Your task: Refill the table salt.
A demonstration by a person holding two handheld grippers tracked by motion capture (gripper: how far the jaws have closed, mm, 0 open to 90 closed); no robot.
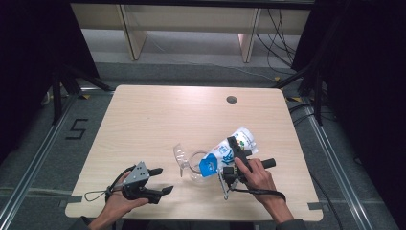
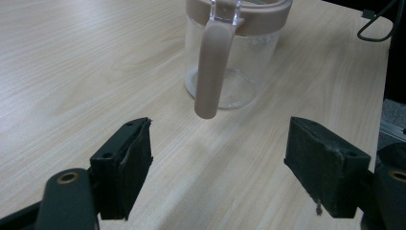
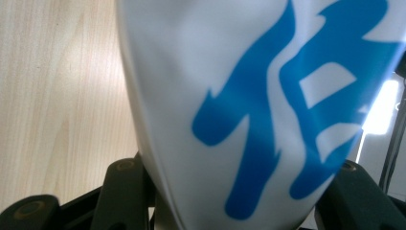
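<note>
Right gripper was clamped on the white and blue pouch, tipped over the clear jug just right of frame center, while the left gripper, lower left, sat wide open holding nothing

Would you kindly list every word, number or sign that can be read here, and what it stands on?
"5": black mark on the grey floor left of the table.
Large blue character on the white pouch held in the right gripper: cropped, unreadable.
Pouch's small print: too small to read.
</note>
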